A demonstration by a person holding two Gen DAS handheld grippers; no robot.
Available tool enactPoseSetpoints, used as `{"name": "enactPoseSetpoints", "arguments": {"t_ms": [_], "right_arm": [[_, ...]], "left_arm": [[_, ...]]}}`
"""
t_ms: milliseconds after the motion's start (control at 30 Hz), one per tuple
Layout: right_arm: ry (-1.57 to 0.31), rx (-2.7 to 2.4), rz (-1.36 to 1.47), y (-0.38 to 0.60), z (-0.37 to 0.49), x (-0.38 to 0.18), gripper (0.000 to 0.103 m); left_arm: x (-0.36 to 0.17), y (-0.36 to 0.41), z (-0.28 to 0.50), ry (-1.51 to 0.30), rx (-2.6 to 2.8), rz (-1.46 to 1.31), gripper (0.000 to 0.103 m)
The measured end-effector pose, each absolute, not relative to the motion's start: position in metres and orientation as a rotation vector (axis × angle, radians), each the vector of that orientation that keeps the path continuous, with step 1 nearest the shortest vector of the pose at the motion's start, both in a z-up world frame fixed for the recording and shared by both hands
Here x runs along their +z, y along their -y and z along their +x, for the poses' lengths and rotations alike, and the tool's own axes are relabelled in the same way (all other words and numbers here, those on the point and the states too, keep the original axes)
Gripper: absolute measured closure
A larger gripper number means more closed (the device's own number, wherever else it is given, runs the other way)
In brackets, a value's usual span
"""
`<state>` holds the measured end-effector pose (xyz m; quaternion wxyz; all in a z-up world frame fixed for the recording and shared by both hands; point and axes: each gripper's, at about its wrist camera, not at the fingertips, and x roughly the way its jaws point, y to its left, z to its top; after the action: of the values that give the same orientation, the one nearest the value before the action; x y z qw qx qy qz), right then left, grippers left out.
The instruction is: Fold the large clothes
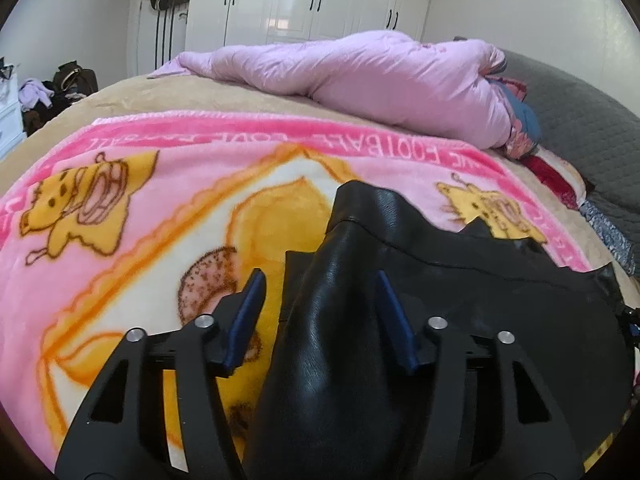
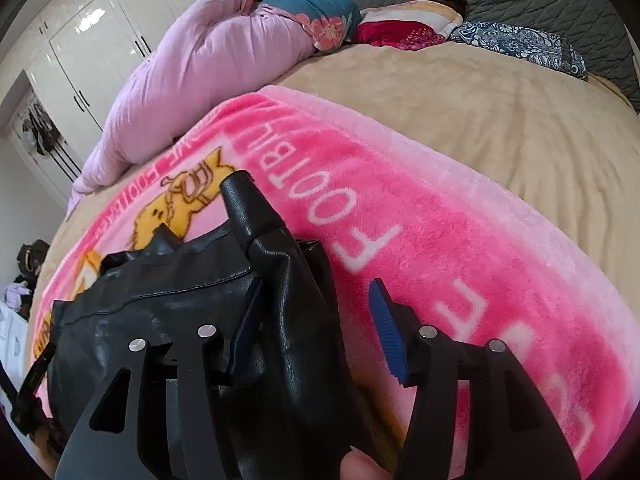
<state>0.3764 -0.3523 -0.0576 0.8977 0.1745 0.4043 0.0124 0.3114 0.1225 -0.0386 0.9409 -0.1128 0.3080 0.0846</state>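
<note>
A black leather garment (image 1: 460, 300) lies bunched on a pink cartoon blanket (image 1: 160, 200) spread over the bed. In the left wrist view a fold of it runs up between the blue pads of my left gripper (image 1: 320, 276). The jaws stand apart, with blanket showing beside the left pad (image 1: 248, 312), so it is open. In the right wrist view the same garment (image 2: 160, 312) lies against the left pad of my right gripper (image 2: 315, 282). Its right pad (image 2: 386, 332) stands clear over the pink blanket (image 2: 440, 240). That gripper is open too.
A beige bed cover (image 2: 480, 100) lies under the blanket. A lilac duvet (image 1: 360, 76) is heaped at the far side, with pillows (image 2: 400, 32) and a grey headboard (image 1: 580, 120) beyond. White wardrobes (image 1: 304, 0) line the wall. A person's fingertip (image 2: 360, 464) shows at the bottom edge.
</note>
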Motion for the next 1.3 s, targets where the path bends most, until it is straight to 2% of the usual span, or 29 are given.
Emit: {"name": "enactPoseSetpoints", "arguments": {"t_ms": [33,200,300,333,367,600,800,933,1000,1100,1300], "right_arm": [[-0.833,0.027,0.361,0.353,0.375,-0.055,0.050],[-0.807,0.028,0.337,0.355,0.363,-0.045,0.044],[-0.800,0.030,0.343,0.358,0.357,-0.041,0.040],[-0.792,0.031,0.349,0.360,0.354,-0.038,0.038],[-0.786,0.033,0.352,0.362,0.352,-0.036,0.037],[-0.731,0.048,0.360,0.370,0.334,-0.019,0.025],[-0.693,0.070,0.313,0.361,0.321,-0.008,0.025],[-0.677,0.097,0.273,0.347,0.306,-0.004,0.034],[-0.667,0.126,0.262,0.340,0.298,0.000,0.044],[-0.654,0.167,0.243,0.329,0.287,0.005,0.051],[-0.691,0.209,0.195,0.306,0.273,-0.001,0.051]], "left_arm": [[-0.035,-0.121,0.307,-0.613,0.168,-0.233,0.042],[-0.020,-0.108,0.290,-0.560,0.147,-0.213,0.024],[-0.010,-0.101,0.284,-0.540,0.138,-0.196,0.021],[-0.008,-0.099,0.281,-0.538,0.141,-0.190,0.012],[-0.006,-0.096,0.279,-0.537,0.146,-0.186,0.009],[-0.006,-0.089,0.263,-0.569,0.121,-0.206,0.009],[-0.008,-0.076,0.249,-0.589,0.084,-0.195,0.009],[-0.007,-0.067,0.240,-0.595,0.071,-0.170,0.009],[-0.008,-0.064,0.235,-0.603,0.065,-0.160,0.009],[-0.010,-0.062,0.232,-0.621,0.056,-0.152,0.009],[-0.012,-0.057,0.219,-0.639,0.043,-0.122,0.009]]}}
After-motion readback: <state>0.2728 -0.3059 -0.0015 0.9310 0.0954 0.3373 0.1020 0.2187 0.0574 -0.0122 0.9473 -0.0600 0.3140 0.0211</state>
